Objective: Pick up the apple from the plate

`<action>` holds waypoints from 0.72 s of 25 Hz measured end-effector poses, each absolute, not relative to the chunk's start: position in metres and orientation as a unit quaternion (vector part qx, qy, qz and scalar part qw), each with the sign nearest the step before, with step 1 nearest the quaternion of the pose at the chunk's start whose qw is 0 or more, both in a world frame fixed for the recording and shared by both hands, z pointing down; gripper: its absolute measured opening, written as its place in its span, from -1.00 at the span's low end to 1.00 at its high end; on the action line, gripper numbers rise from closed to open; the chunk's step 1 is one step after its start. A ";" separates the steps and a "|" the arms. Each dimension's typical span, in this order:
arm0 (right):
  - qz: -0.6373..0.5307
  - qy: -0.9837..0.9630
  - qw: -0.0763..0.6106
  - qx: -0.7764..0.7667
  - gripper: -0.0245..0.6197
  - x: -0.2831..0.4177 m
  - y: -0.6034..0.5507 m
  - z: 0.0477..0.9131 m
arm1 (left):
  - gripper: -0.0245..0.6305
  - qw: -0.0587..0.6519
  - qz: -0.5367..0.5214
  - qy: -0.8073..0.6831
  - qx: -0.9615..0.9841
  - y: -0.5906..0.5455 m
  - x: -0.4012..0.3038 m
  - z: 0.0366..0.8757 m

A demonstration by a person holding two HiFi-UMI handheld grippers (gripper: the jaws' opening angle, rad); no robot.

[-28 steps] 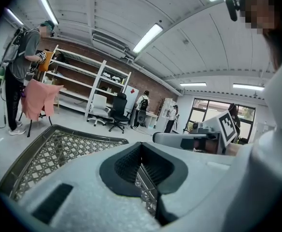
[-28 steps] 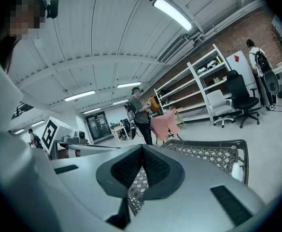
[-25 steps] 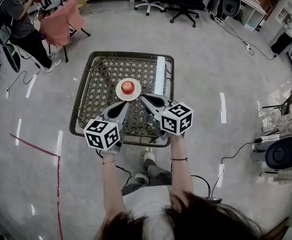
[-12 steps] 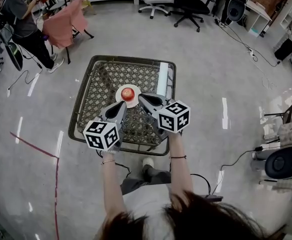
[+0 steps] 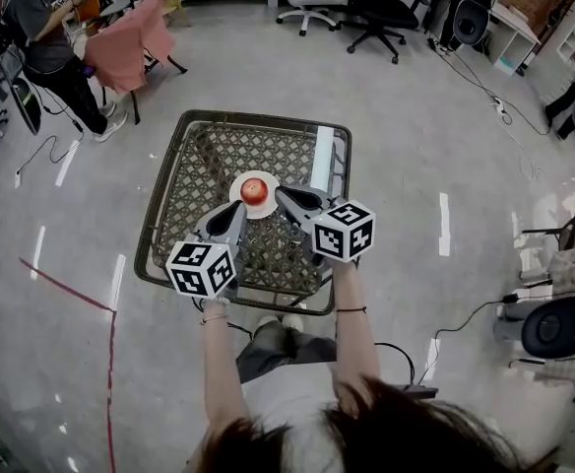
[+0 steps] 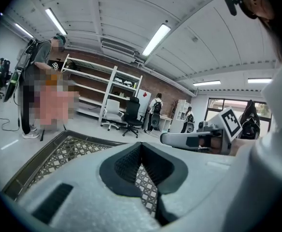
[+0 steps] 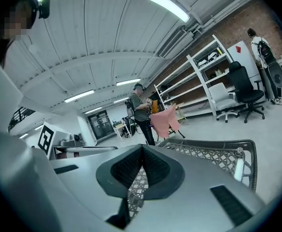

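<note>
The red apple (image 5: 255, 189) sits centred on the round white plate (image 5: 238, 181) atop the lattice-woven, dark-framed table (image 5: 197, 154). Left tongs (image 5: 236, 209) at the plate's seven o'clock and right tongs (image 5: 282, 194) at four o'clock are both closed and empty. They flank the plate, apparently lined up for a grasp.

I can't find the apple (image 5: 254, 189) or its plate (image 5: 235, 187) in either gripper view, each gripper's own grey body blocks them, and in the head view the left gripper (image 5: 239, 208) and right gripper (image 5: 281, 193) cover the plate's near rim, so I can't call contact.
</note>
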State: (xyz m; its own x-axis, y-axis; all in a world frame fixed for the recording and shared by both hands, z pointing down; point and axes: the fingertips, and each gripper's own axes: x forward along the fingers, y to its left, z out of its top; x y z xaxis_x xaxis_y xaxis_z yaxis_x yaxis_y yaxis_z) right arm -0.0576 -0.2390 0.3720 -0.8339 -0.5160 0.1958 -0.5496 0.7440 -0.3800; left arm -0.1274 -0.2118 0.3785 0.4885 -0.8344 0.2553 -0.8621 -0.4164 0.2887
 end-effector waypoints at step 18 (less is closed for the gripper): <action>0.254 -0.920 0.044 0.295 -0.90 -0.072 -0.282 0.434 | -0.89 0.224 0.053 -0.503 0.833 -0.251 -0.132 0.446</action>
State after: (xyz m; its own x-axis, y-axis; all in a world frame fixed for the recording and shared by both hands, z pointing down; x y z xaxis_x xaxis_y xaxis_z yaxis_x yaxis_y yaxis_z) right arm -0.0719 -0.2822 0.4336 -0.8217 -0.5207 0.2314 -0.5657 0.6967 -0.4410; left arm -0.1317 -0.2508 0.4463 0.4876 -0.8148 0.3136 -0.8622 -0.3930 0.3196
